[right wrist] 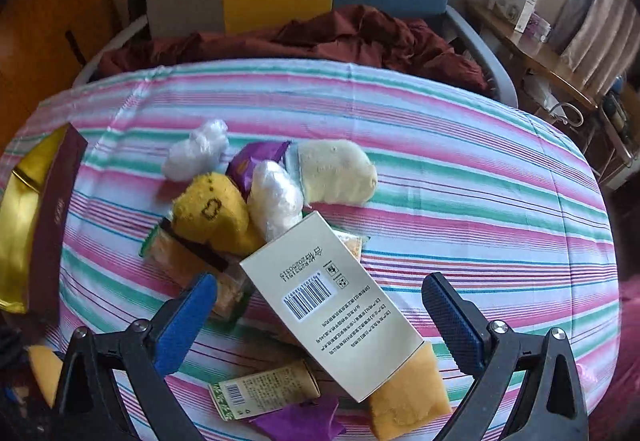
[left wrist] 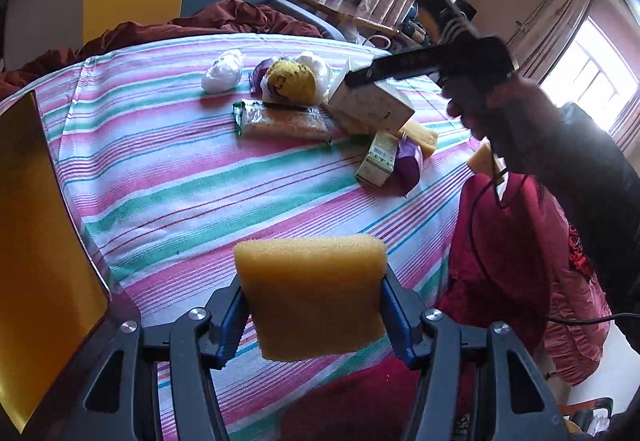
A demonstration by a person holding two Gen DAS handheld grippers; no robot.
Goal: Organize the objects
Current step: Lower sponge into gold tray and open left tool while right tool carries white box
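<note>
While the left gripper (left wrist: 316, 305) pinches a yellow sponge (left wrist: 312, 293) between its blue pads above the striped bedsheet (left wrist: 180, 181), the right gripper (right wrist: 320, 313) hangs with its jaws spread wide over a cream barcoded carton (right wrist: 332, 305) — not touching it. Beyond the carton lies the heap: a yellow smiley plush (right wrist: 212, 213), white plastic bags (right wrist: 276, 197), a purple packet (right wrist: 256, 161) and a wrapped snack bar (left wrist: 284, 123).
</note>
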